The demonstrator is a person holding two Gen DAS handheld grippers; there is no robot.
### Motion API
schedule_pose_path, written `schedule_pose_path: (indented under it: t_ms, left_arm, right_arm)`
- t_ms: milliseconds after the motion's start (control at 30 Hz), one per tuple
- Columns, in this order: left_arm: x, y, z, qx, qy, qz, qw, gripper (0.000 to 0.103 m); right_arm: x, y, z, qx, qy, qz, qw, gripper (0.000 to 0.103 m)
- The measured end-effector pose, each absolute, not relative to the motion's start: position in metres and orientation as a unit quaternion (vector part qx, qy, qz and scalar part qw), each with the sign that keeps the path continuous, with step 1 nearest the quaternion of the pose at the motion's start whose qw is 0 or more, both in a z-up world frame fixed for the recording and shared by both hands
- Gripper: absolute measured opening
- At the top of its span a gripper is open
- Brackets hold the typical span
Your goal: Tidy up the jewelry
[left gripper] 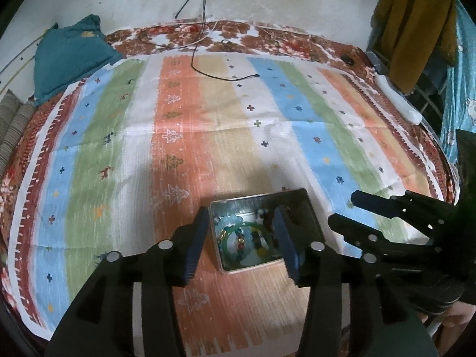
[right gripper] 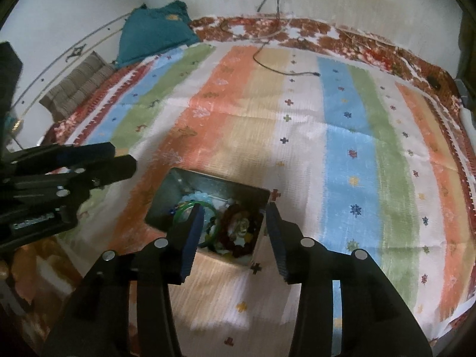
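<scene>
Our left gripper point(left gripper: 241, 242) hangs with its jaws spread wide over the metal tin point(left gripper: 309, 208), one finger outside the tin's left wall and the other above its contents, and nothing sits between them. Our right gripper point(right gripper: 233, 238) is just as wide apart and just as empty, poised over the near right corner of the same tin (whether either finger actually touches the metal, we cannot tell).

Inside the tin lie a green bangle point(right gripper: 208, 206), a dark red beaded bracelet point(right gripper: 230, 212) and a pale blue beaded piece point(right gripper: 197, 196), heaped together with smaller beads. The tin rests on the striped cloth point(right gripper: 342, 148), where we see no jewelry lying loose. We judge the gathering largely done; any sorting inside the tin, or closing it, remains.
</scene>
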State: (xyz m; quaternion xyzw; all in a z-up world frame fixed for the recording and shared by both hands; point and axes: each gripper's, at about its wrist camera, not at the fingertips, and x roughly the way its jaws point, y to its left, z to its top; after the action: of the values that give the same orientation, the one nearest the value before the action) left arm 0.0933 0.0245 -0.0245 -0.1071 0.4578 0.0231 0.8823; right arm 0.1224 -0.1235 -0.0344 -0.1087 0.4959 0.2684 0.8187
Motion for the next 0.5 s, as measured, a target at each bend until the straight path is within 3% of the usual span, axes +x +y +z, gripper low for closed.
schedule_pose_path:
  t_ms: [367,433,500]
  left_arm:
    - [0.058,0.020,-0.020,-0.102,0.448,0.005,0.888,0.065]
    - [0.052,0.017,-0.020,-0.095,0.446,0.008,0.890,0.067]
    - [0.047,0.015,-0.019,-0.091,0.443,0.007,0.892,0.075]
  right_arm:
    - [0.103,-0.138,-0.023,-0.099,0.478,0.275,0.828,0.059]
    - [0.098,-0.141,-0.020,-0.097,0.475,0.276,0.830,0.062]
    - [0.093,-0.143,-0.017,-0.097,0.469,0.277,0.833,0.070]
